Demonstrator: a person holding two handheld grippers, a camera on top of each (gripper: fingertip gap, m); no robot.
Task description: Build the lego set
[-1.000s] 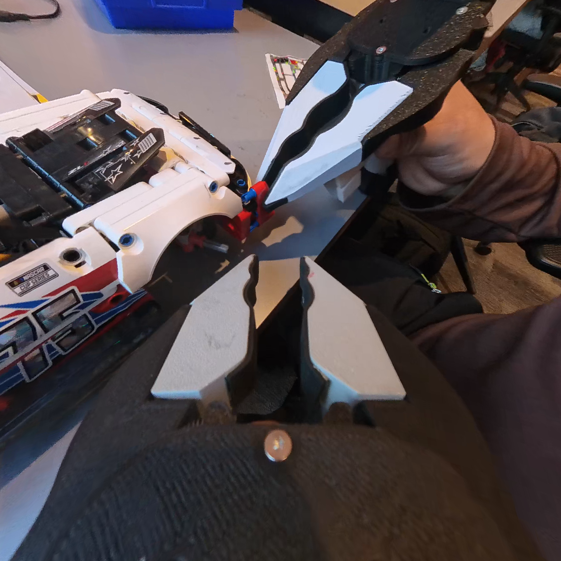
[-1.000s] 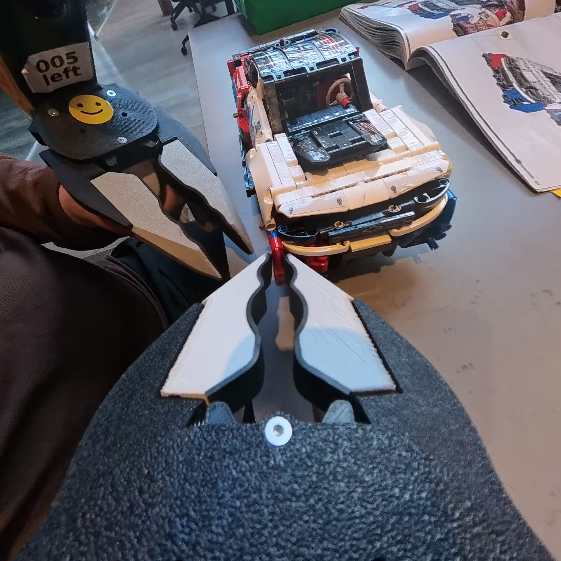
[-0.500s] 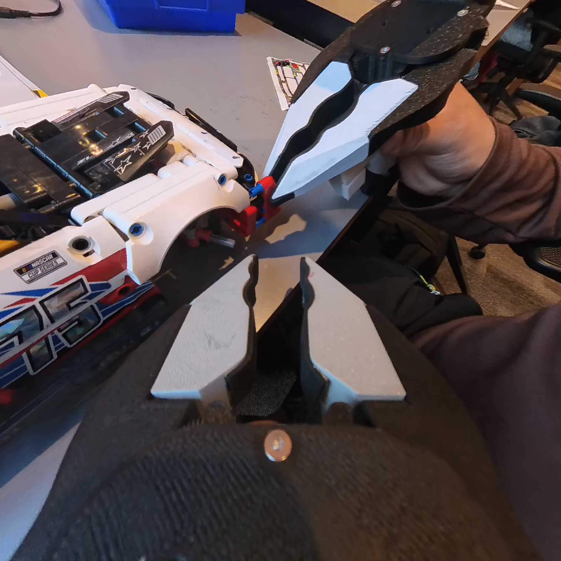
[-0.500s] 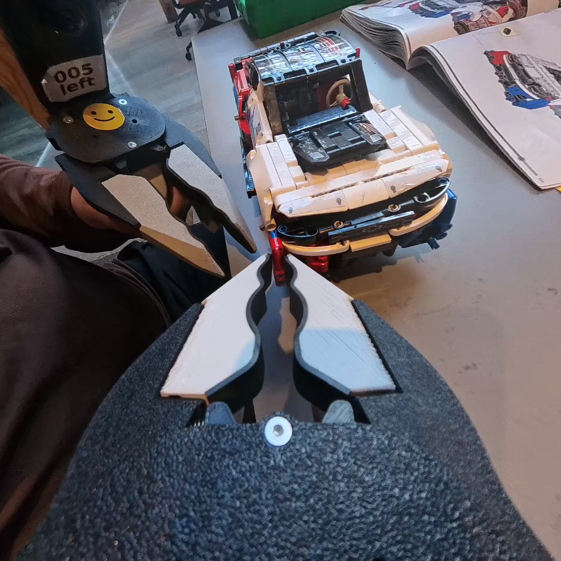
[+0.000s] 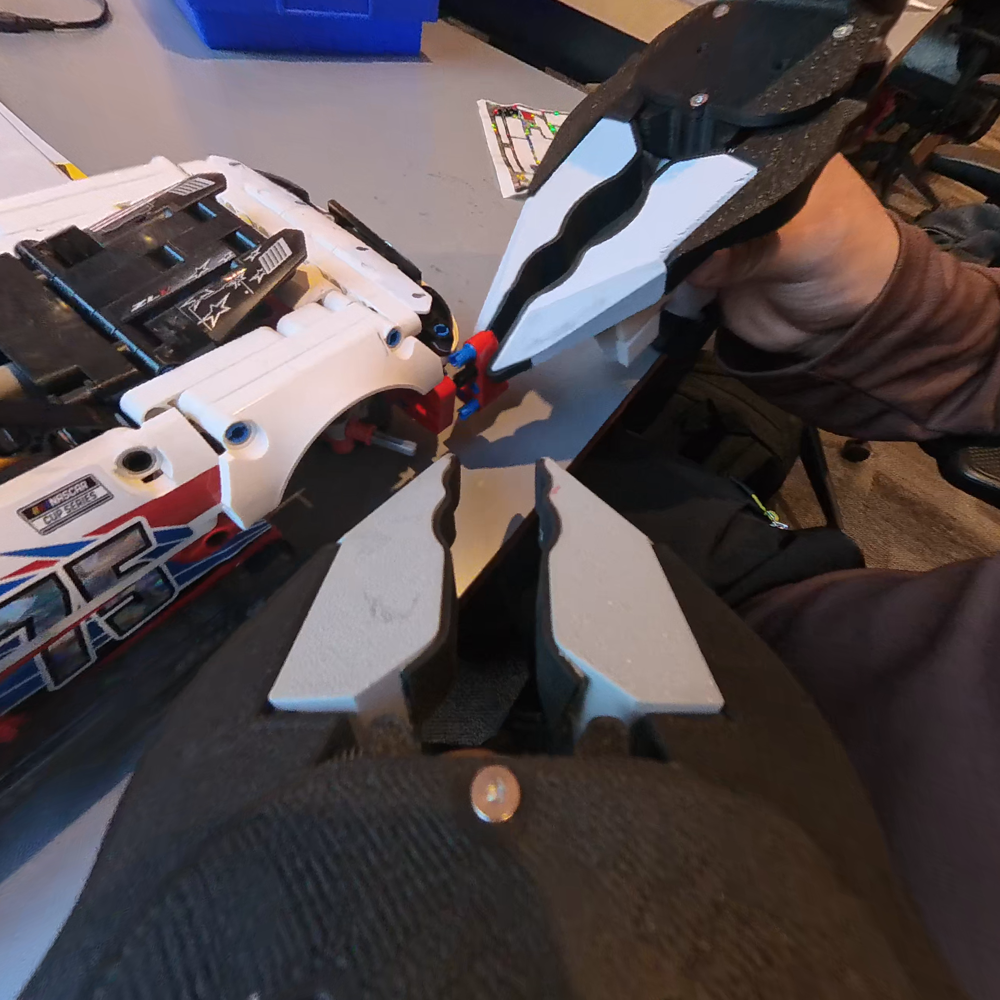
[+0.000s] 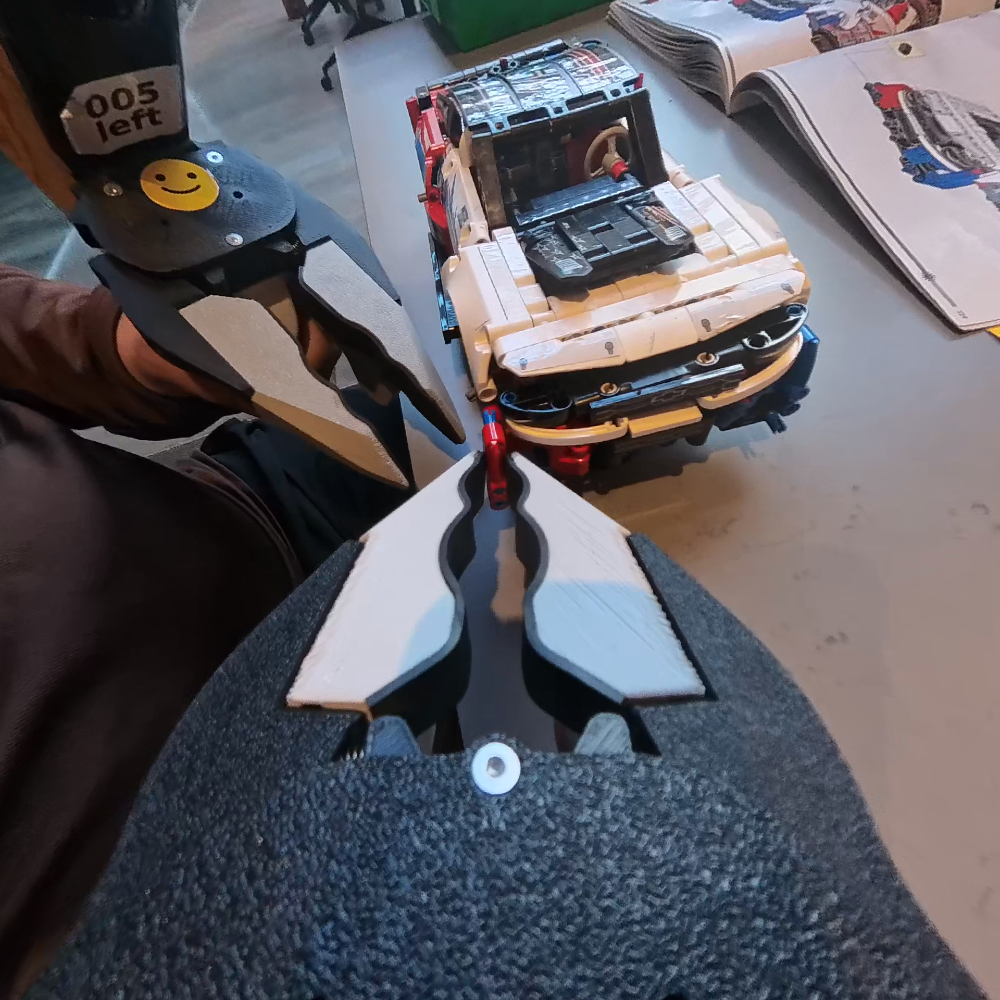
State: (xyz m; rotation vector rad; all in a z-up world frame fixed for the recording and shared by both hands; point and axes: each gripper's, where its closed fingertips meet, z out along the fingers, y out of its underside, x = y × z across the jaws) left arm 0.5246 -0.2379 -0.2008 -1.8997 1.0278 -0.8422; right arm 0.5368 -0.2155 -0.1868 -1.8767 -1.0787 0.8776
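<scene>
Right wrist view: right gripper (image 6: 495,469) pinches a red connector piece (image 6: 494,465), long axis upright, blue pins facing the Lego race car (image 6: 611,303) on the worktop (image 6: 811,541). It sits just off the car's front-left corner; left gripper (image 6: 433,454), spread and empty, hangs alongside.

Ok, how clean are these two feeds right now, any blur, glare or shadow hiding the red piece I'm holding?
Left wrist view: the red piece is sharp at the right gripper tips; the frame edges are soft and bent by the wide lens; a hard shadow lies on the table beneath. Right wrist view: the piece is clear; the car body looks slightly smeared; no glare covers it.
</scene>
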